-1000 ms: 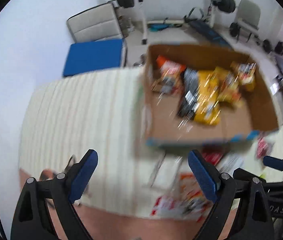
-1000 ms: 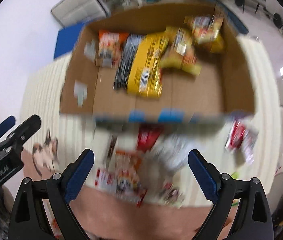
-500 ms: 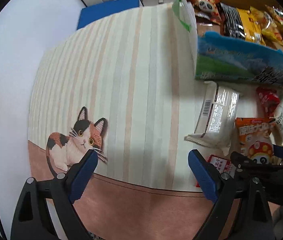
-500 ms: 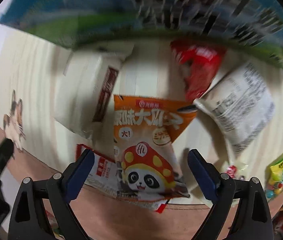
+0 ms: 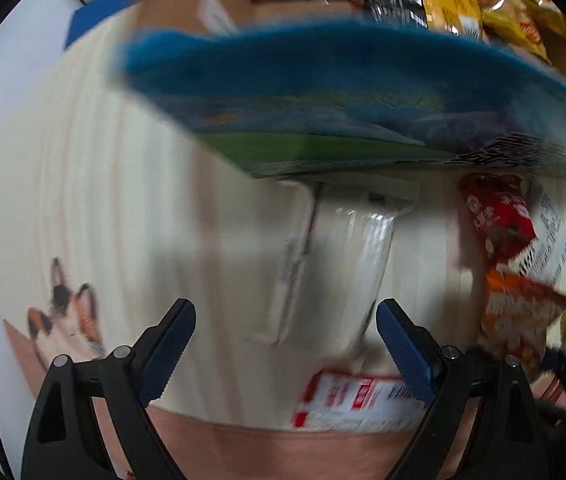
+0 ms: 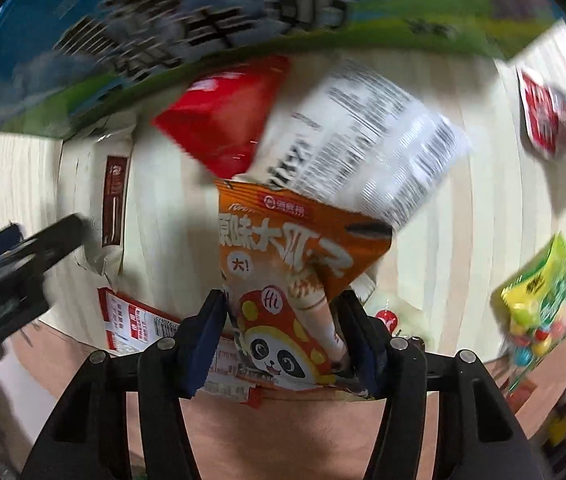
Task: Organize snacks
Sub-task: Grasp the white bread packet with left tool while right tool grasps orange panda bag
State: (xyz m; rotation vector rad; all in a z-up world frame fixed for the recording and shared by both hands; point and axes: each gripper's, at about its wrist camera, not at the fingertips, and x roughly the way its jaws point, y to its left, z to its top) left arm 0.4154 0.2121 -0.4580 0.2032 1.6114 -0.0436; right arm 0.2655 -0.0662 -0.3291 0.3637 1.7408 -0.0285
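Right gripper [image 6: 283,336]: jaws have just been closing, now pinching the orange panda snack bag [image 6: 283,264] at its lower end
Left gripper [image 5: 285,340]: jaws spread wide above the cream packet [image 5: 335,264], not touching it
Orange bag: on the striped mat [image 6: 463,240], in front of the carton [image 6: 203,20]

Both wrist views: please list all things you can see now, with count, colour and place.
Box: one, cardboard, blue-green front, holds yellow, black, orange packs.
Orange panda snack: one, between the right fingers.
Cream pack: one, ahead of the left fingers.
Red pouch: one, before the box.
White printed pack: one, right of it.
Red-white pack: one, mat's near edge.
Green candy bag: one, far right.
Striped cat mat: one, cream, underneath.
Left gripper: open.
Right gripper: closing on the panda snack.
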